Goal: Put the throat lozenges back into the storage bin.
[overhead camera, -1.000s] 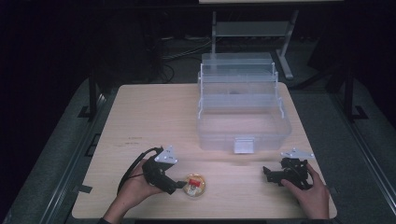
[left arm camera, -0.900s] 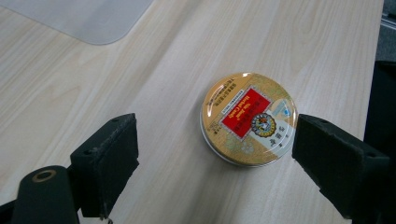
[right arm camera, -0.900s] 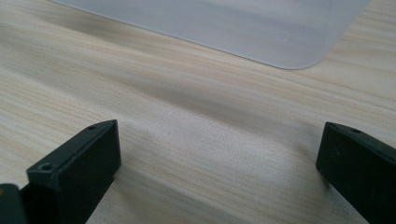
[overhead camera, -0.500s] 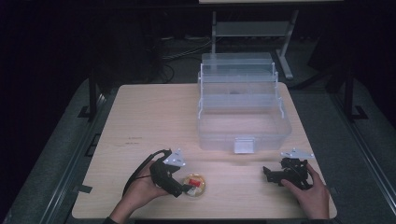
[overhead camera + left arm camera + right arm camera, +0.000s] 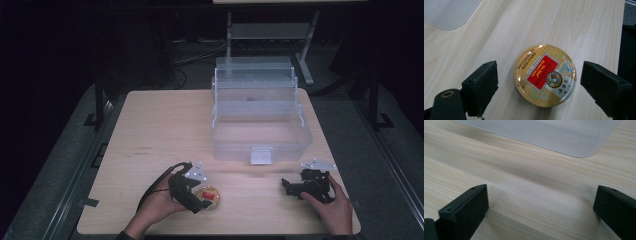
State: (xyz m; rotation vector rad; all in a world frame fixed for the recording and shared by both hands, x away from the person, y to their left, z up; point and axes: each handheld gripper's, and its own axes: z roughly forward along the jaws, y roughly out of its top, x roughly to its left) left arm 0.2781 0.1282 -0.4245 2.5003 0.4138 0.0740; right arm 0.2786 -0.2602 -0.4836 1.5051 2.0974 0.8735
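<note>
At the left of the worktop we see the left tongs held low near the front edge. Their jaws are spread and stand on either side of a round tin, with a clear gap on both sides. In the left gripper view the left tongs frame the tin, which lies flat on the wood with its gold lid and red label facing up; neither jaw touches it. Behind the tin, toward the middle and back of the worktop, we see a clear plastic box with stepped trays opened out. At the right, the right tongs rest low above bare wood, well apart from the tin. In the right gripper view the right tongs are spread wide with nothing between them.
</note>
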